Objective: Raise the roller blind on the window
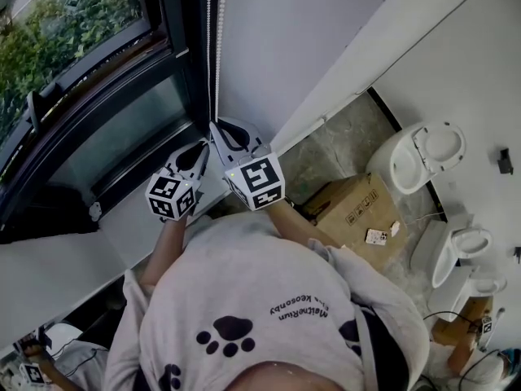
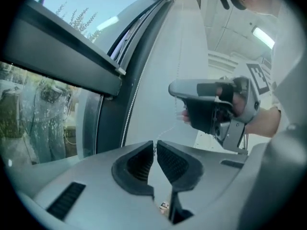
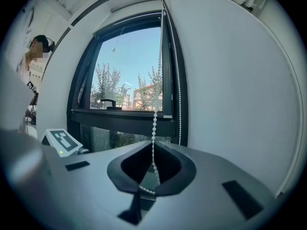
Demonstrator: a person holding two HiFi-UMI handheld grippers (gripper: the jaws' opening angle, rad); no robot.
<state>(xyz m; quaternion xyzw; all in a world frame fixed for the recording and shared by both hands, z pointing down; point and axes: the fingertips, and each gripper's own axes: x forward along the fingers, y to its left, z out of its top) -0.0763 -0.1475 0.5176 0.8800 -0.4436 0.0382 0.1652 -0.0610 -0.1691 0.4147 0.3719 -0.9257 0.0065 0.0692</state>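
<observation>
A white bead chain [image 1: 216,47] hangs down the dark window frame [image 1: 183,72], right beside the white wall. My right gripper [image 1: 215,127] is shut on one strand, and the beads [image 3: 153,128] run down between its black pads [image 3: 172,169] and loop out below. My left gripper [image 1: 202,147] sits just left of it and slightly lower. Its jaws [image 2: 155,145] are shut, and a thin strand of chain [image 2: 166,130] leads from the tips toward the right gripper [image 2: 211,104]. A second strand [image 3: 179,95] hangs free by the frame. The blind itself is out of view.
A window handle [image 3: 106,102] sits on the lower sash, with trees outside. The white sill [image 1: 138,218] lies under my hands. On the floor to the right are a cardboard box [image 1: 358,212] and several white toilets [image 1: 423,155].
</observation>
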